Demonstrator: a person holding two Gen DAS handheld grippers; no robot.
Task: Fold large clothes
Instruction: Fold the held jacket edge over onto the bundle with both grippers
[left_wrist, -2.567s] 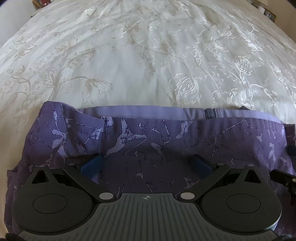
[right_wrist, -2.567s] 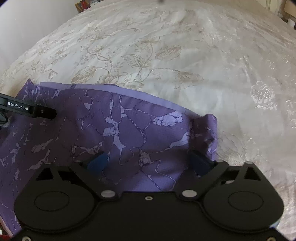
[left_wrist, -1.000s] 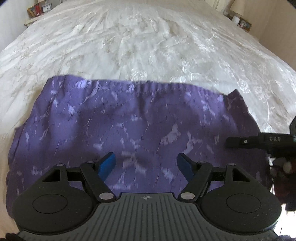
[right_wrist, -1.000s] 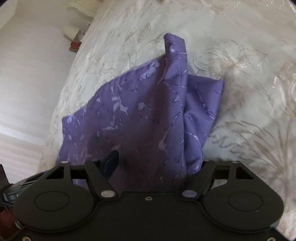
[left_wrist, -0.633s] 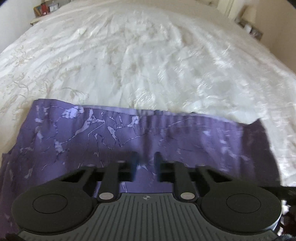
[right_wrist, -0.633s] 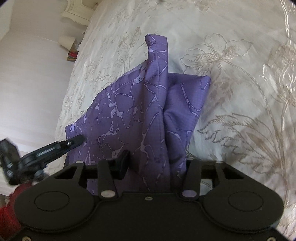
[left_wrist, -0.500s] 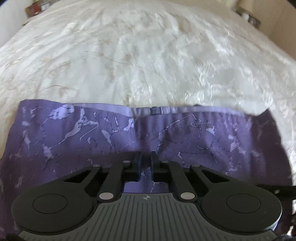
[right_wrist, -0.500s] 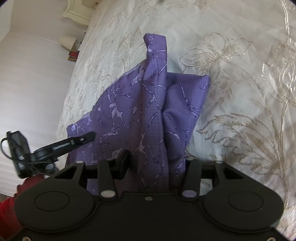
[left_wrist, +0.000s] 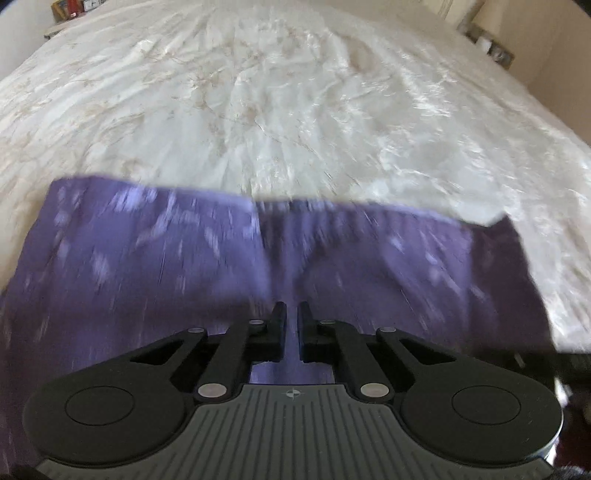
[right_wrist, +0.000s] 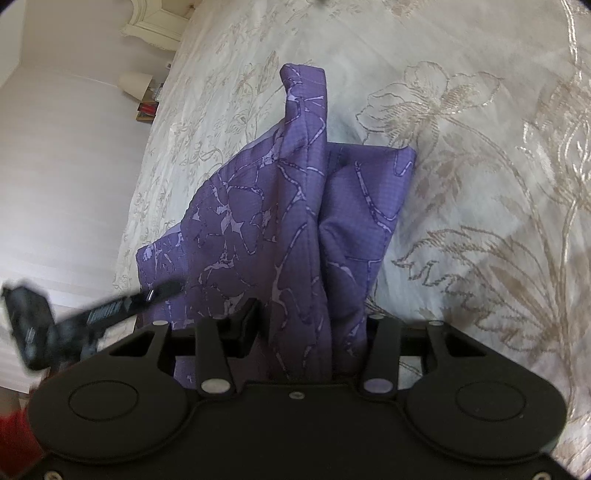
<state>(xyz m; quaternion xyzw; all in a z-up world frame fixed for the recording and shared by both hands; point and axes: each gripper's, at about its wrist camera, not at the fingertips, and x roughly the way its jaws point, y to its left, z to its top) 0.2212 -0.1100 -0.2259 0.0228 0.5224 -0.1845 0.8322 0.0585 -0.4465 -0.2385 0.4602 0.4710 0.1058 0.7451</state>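
two tools on one purple garment (left_wrist: 221, 258), which lies on the cream embroidered bedspread (left_wrist: 295, 110); left tool (left_wrist: 291, 314) nearly closed, a sliver of gap, pinching a ridge of the cloth; right tool (right_wrist: 310, 321) partly closed around a thick bunched fold; right view alone shows the garment (right_wrist: 295, 221) lifted into an upright peak, plus the left tool (right_wrist: 110, 306) blurred at the side and a lamp (right_wrist: 135, 83); left view is motion-blurred, far hem straight, wide bedspread beyond.
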